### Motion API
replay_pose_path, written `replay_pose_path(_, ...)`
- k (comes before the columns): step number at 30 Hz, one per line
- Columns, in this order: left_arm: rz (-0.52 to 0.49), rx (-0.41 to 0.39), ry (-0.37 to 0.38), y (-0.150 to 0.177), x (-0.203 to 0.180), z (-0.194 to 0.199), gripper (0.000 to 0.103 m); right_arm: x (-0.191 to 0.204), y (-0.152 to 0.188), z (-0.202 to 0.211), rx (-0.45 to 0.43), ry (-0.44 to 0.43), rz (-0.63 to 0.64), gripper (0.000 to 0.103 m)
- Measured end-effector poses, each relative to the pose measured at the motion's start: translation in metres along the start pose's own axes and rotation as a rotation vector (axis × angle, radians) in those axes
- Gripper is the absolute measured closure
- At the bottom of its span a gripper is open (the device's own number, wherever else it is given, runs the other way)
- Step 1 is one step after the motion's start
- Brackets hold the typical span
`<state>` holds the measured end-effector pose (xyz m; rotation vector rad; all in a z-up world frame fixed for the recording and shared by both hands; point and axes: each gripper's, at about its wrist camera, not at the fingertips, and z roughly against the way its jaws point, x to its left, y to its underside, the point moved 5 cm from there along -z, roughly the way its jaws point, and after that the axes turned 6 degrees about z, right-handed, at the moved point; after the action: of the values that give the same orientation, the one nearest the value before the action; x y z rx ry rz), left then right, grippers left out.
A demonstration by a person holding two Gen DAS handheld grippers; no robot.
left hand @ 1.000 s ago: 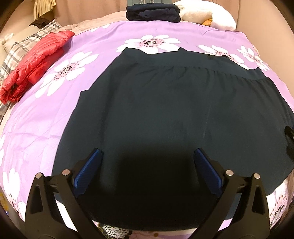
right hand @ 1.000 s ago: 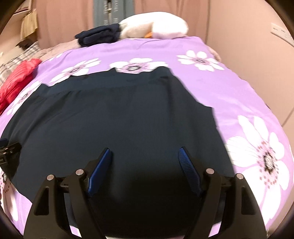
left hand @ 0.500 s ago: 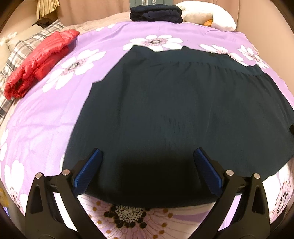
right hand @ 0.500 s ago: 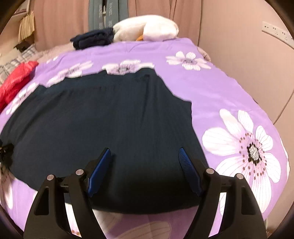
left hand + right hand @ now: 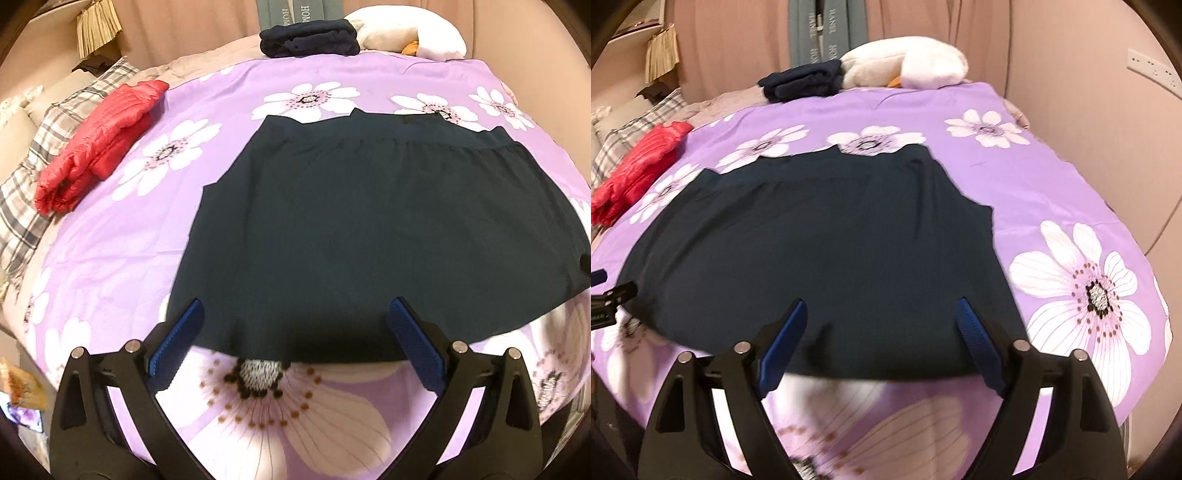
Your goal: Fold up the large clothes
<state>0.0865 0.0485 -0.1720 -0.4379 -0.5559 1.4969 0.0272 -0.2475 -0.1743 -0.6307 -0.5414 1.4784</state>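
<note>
Fingers [image 5: 184, 325] on both grippers spread wide, right ones opening, holding nothing; dark skirt [image 5: 369, 229] lies flat mid-frame on the bed [image 5: 110, 266], folding barely started.

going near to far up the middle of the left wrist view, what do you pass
left gripper → big flower print → dark skirt → white flower print → folded navy clothes

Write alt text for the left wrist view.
A dark garment lies spread flat on a purple floral bedspread, with the open, empty left claw above its near hem. A red puffer jacket lies far left; folded dark clothes at the far edge.
</note>
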Motion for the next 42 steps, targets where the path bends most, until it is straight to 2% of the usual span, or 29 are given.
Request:
replay_pose_path(2,0.011,0.013,0.001,-0.005,-0.001,0.015,0.002,0.009,-0.002,0.01,0.021,-0.026,-0.004,0.011)
replay_pose_path(5,0.038,0.009,0.041,-0.015,-0.002,0.043,0.002,0.02,-0.01,0.026,0.035,-0.056,-0.005,0.002)
replay_pose_path(9,0.037,-0.038,0.053,-0.037,-0.007,0.093,0.002,0.031,-0.037,0.06,0.025,-0.096,0.01,0.001)
replay_pose_path(10,0.036,-0.054,0.049,-0.043,-0.007,0.103,0.002,0.034,-0.046,0.07,0.017,-0.089,0.021,0.001)
replay_pose_path(14,0.056,-0.105,0.135,-0.064,-0.011,0.151,0.002,0.045,-0.08,0.118,-0.065,-0.062,0.061,0.001)
replay_pose_path(17,0.035,-0.133,0.105,-0.076,-0.014,0.181,0.002,0.048,-0.098,0.146,-0.119,-0.051,0.072,0.001)
replay_pose_path(20,0.022,-0.156,0.15,-0.085,-0.019,0.205,0.002,0.051,-0.112,0.172,-0.15,-0.059,0.079,0.001)
replay_pose_path(23,0.012,-0.195,0.125,-0.09,-0.021,0.229,0.002,0.053,-0.121,0.19,-0.159,-0.071,0.075,0.001)
replay_pose_path(31,0.01,-0.211,0.13,-0.092,-0.022,0.256,0.002,0.057,-0.128,0.212,-0.132,-0.093,0.069,0.001)
replay_pose_path(42,0.016,-0.107,0.134,-0.078,-0.025,0.23,0.002,0.067,-0.107,0.196,-0.013,-0.12,0.076,0.001)
